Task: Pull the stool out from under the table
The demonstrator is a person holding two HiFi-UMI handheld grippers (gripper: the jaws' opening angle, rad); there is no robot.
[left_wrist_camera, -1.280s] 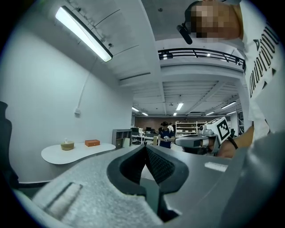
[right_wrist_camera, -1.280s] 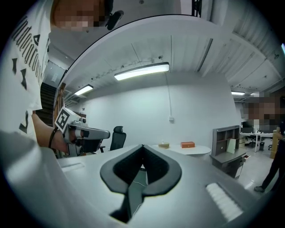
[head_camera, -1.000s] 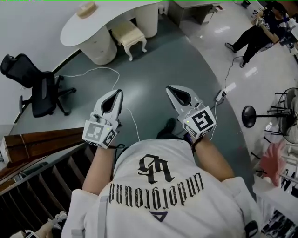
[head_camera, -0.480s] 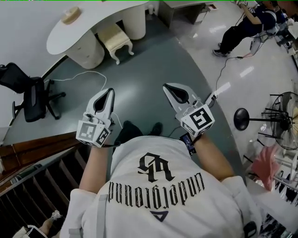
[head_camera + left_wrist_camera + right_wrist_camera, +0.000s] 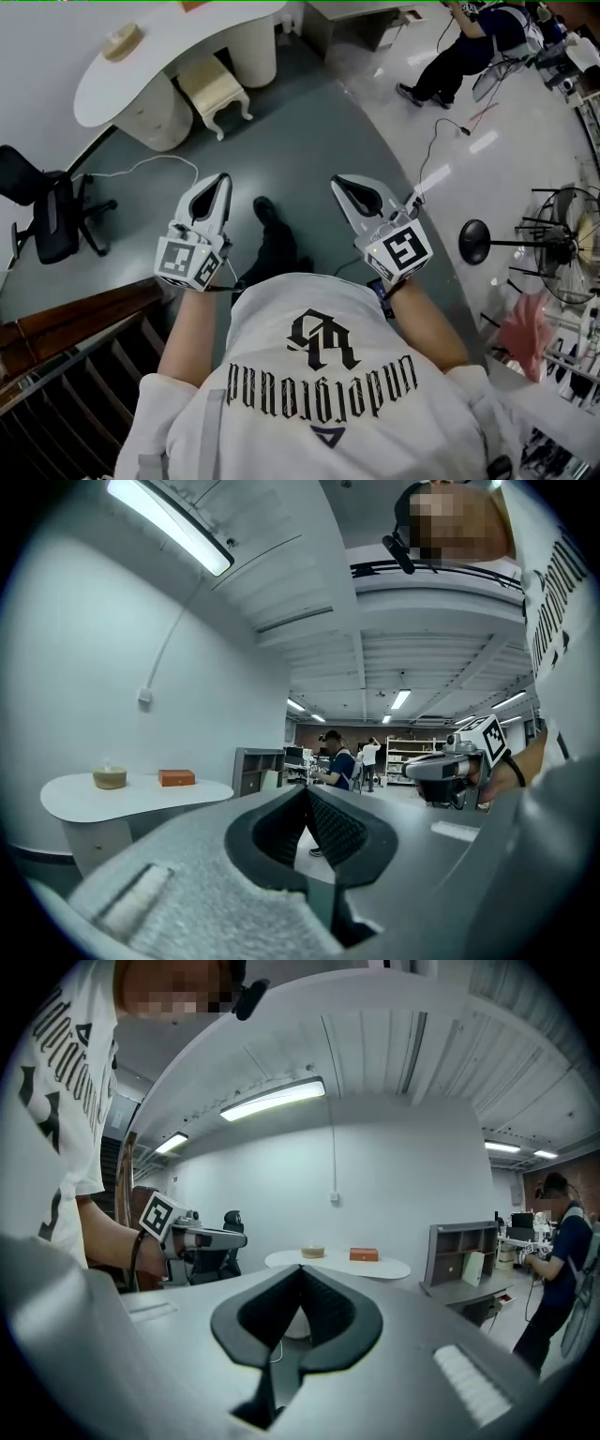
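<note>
**Head view.** The left claw (image 5: 221,180) and the right claw (image 5: 341,182) are both held out in front of the person at chest height. Each has its jaws pressed together with nothing between them. The stool (image 5: 216,88), cream with curved legs, stands far ahead on the grey floor. It is tucked partly under the white tabletop (image 5: 103,80), between the tabletop's two rounded pedestals. From the claws it lies forward and off to the left, well apart from both. The left claw is the nearer one, roughly in line with it. The stool's seat looks oblong, with its long side running out from under the tabletop toward the person, so a pull back along that line should free it. A black office chair (image 5: 45,217) stands left of the path.

**Left gripper view.** The jaws meet at the tip and are empty. The tabletop (image 5: 141,796) shows ahead on the left, carrying a small bowl (image 5: 110,777) and an orange box (image 5: 176,777). The claw's own body hides the stool here.

**Right gripper view.** The jaws are together and hold nothing. The tabletop (image 5: 389,1267) sits straight ahead in the distance, and the stool cannot be made out.
</note>
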